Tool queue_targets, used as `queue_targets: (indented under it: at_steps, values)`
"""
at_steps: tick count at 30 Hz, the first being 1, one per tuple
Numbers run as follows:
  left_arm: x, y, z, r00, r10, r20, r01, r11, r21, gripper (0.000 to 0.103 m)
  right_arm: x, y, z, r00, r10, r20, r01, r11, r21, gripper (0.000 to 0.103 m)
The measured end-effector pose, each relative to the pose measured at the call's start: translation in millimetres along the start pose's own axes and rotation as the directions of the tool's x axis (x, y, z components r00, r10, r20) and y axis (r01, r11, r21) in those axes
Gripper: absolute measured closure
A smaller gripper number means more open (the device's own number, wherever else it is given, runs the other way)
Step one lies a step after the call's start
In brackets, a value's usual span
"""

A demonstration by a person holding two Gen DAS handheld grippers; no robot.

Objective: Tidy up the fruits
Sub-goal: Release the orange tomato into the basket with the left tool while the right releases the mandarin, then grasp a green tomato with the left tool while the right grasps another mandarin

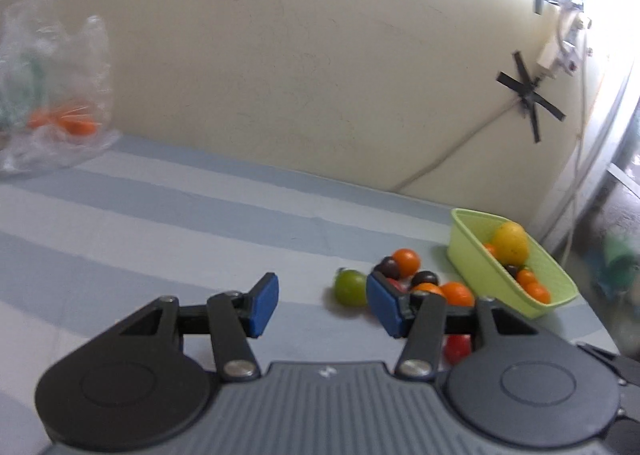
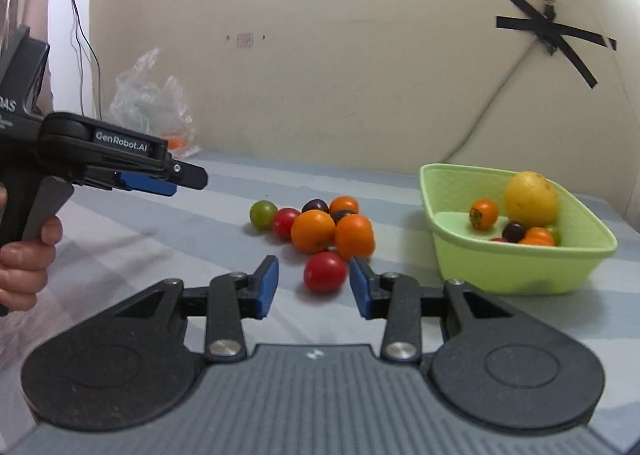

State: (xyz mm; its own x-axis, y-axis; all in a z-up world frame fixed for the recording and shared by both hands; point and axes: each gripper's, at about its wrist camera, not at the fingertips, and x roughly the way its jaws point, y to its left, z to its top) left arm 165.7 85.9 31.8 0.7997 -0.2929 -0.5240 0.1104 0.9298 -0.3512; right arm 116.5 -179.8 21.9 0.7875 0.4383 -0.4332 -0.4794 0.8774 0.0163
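We judge the sorting partly done. On the striped desk (image 2: 168,223), the green basket (image 2: 520,267) already holds a yellow fruit (image 2: 530,199), three small orange ones and a dark one; a loose pile (image 2: 320,227) beside it waits. A plastic bag (image 2: 152,111) lies far back. The right hand-held gripper (image 2: 314,287) stands open near a red fruit (image 2: 325,271), not pressing it; the left hand-held gripper (image 1: 322,305) is open, empty.
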Motion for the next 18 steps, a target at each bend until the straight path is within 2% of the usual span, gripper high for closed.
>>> queue_targets:
  at_steps: [5, 7, 9, 11, 13, 16, 18]
  values:
    - [25.3, -30.1, 2.2, 0.999, -0.037, -0.014, 0.039, 0.98, 0.193, 0.053, 19.6, -0.8, 1.4, 0.997, -0.034, -0.068, 0.035, 0.999, 0.007, 0.061]
    - [38.7, -30.4, 4.2, 0.999, -0.031, -0.03, 0.037, 0.969, 0.243, 0.053, 26.9, -2.8, 0.5, 0.995, -0.032, -0.096, 0.033, 0.999, 0.015, 0.061]
    - [48.2, -26.8, 7.2, 0.998, -0.024, -0.054, 0.037, 0.966, 0.256, 0.053, 28.5, -1.9, -1.1, 0.993, -0.037, -0.109, 0.039, 0.999, 0.018, 0.061]
    - [53.0, -22.6, 13.4, 0.996, -0.041, -0.074, 0.056, 0.974, 0.221, 0.053, 29.9, -1.2, -1.4, 0.993, -0.039, -0.109, 0.041, 0.999, 0.017, 0.061]
    - [46.7, -27.1, 14.5, 0.996, -0.072, -0.058, 0.083, 0.972, 0.22, 0.053, 31.2, -0.2, -1.5, 0.993, -0.04, -0.109, 0.042, 0.999, 0.015, 0.061]
    - [37.2, -44.4, 10.9, 0.991, -0.126, -0.035, 0.13, 0.95, 0.284, 0.053, 32.5, 1.8, 0.1, 0.994, -0.042, -0.101, 0.043, 0.999, 0.007, 0.061]
    - [32.6, -54.8, 6.8, 0.993, -0.119, -0.02, 0.119, 0.934, 0.338, 0.053, 35.2, 2.8, 1.6, 0.994, -0.056, -0.092, 0.056, 0.998, 0.0, 0.061]
